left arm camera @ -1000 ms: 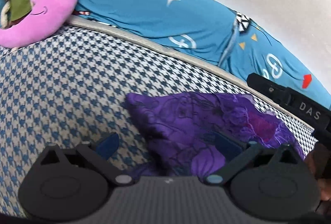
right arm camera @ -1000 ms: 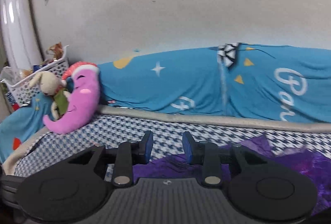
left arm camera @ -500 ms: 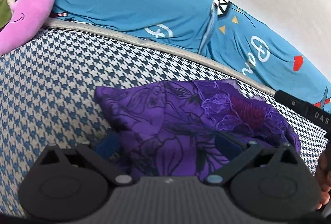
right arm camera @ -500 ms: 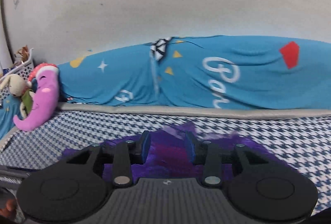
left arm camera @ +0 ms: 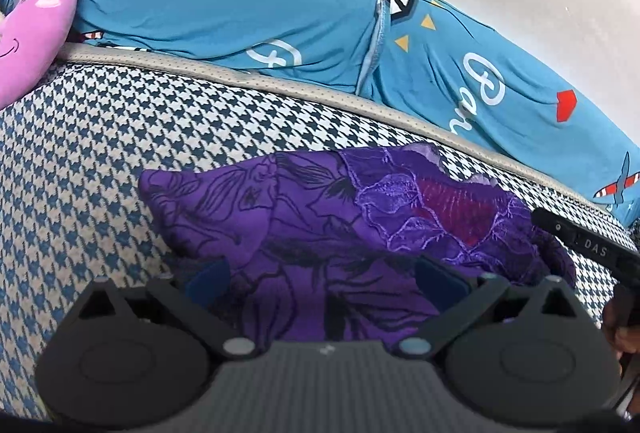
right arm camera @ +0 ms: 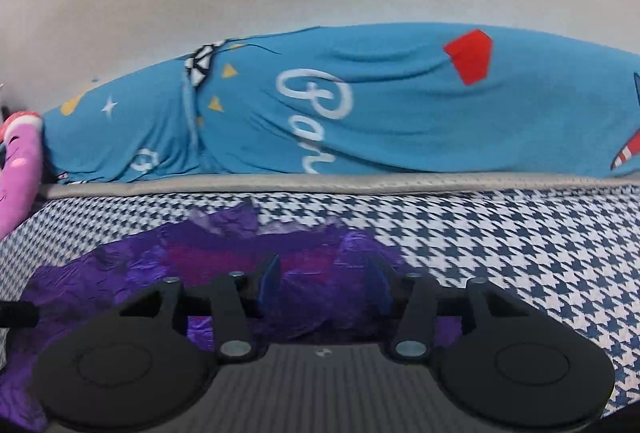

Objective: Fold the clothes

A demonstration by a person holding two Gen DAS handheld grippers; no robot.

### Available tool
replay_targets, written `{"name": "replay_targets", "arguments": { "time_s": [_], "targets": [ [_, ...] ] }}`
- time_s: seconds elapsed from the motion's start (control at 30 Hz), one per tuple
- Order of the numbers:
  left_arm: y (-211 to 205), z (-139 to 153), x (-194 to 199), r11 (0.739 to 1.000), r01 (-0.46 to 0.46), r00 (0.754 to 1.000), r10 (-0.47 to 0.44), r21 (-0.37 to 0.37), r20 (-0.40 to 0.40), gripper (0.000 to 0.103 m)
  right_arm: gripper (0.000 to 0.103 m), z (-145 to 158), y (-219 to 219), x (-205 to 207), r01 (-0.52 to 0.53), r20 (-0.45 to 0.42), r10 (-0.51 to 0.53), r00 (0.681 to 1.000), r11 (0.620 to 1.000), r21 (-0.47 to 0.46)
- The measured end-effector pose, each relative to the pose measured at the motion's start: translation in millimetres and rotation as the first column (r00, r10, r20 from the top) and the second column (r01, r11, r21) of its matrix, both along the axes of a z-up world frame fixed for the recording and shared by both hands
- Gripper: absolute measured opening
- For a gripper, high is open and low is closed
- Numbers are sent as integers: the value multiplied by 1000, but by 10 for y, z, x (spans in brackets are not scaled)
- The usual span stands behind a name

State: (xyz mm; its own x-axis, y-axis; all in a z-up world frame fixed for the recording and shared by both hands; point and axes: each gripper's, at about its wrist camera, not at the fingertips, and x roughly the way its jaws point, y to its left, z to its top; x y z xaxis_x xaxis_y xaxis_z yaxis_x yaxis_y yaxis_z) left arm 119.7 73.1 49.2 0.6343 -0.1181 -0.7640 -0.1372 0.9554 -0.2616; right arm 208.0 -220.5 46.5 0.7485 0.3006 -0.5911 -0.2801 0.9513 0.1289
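Hidden/unclear: near edge of the crumpled purple floral garment (left arm camera: 312,229) is cut off behind both gripper bodies, so its full outline can't be read. Right wrist view is motion-blurred over the cloth. The pink moon-shaped plush toy (left arm camera: 36,21) is cropped at the frame's left edge. At the left view's right edge only a black bar marked "DAS" (left arm camera: 588,245) and a sliver of a person's fingers (left arm camera: 618,329) show; the rest is out of frame.

Left gripper (left arm camera: 326,279): low over the garment, pointing across the blue-and-white houndstooth mattress (left arm camera: 80,161) toward the wall. Jaws spread wide, blue pads either side of a cloth fold; can't tell whether the pads touch it.

Right gripper (right arm camera: 324,283): level and low at the garment's right end. Jaws apart, narrower gap, purple cloth bunched between the pads, not pinched.

Garment lies in a heap on the mattress, near side of the grey piping. The blue printed bedsheet (right arm camera: 380,105) is piled along the wall behind.
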Motion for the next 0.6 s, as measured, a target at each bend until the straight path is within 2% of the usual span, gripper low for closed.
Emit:
{"name": "replay_targets", "arguments": {
  "time_s": [0.03,0.1,0.17,0.3,0.6],
  "targets": [
    [-17,-5,13,1000,3,1000,-3,2,-3,103,51,-10,-23,31,4,0,-4,1000,1000,-1],
    [-41,-19,42,1000,8,1000,-8,1,-11,103,61,-39,-60,99,3,4,-3,1000,1000,-9],
    [-61,-34,70,1000,12,1000,-12,-1,-19,103,68,-85,-88,186,11,-4,-11,1000,1000,-16],
    [-87,-77,122,1000,18,999,-18,-3,-39,103,68,-207,-135,390,21,-40,-22,999,1000,-17],
    [-165,-166,208,999,38,996,-37,19,-82,103,71,-426,-38,662,-41,-86,40,995,999,-16]
  ]
}}
